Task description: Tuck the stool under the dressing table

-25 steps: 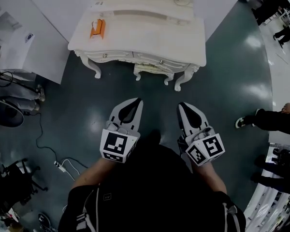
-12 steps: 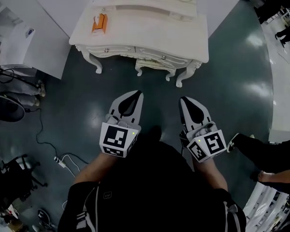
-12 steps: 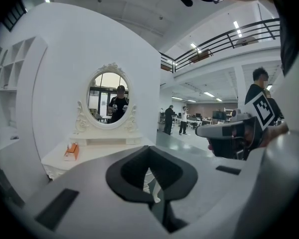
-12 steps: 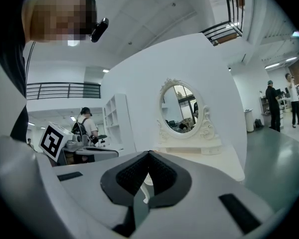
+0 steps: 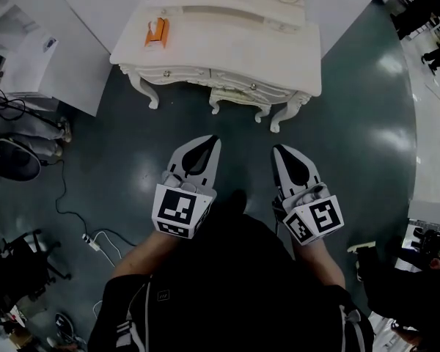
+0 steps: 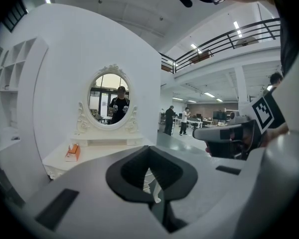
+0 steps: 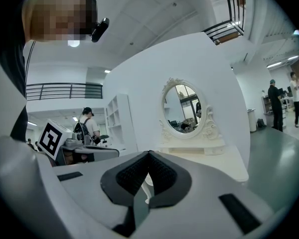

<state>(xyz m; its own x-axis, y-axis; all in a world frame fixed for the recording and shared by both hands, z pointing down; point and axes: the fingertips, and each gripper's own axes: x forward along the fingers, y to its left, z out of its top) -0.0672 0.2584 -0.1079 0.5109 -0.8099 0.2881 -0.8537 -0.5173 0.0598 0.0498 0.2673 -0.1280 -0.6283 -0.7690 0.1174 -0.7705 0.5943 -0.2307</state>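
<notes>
- The cream carved stool (image 5: 239, 98) sits under the white ornate dressing table (image 5: 220, 53), showing only its front rail and legs; it looks tucked in.
- The left gripper (image 5: 210, 140) and right gripper (image 5: 277, 150) are clenched on nothing and held well back, probably because no grip is needed.

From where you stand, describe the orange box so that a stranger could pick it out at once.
Find the cream dressing table with carved legs, standing against the white wall under its oval mirror. On its top, near the left end in the head view, lies a small orange box. It is the only brightly coloured thing on that pale surface.
</notes>
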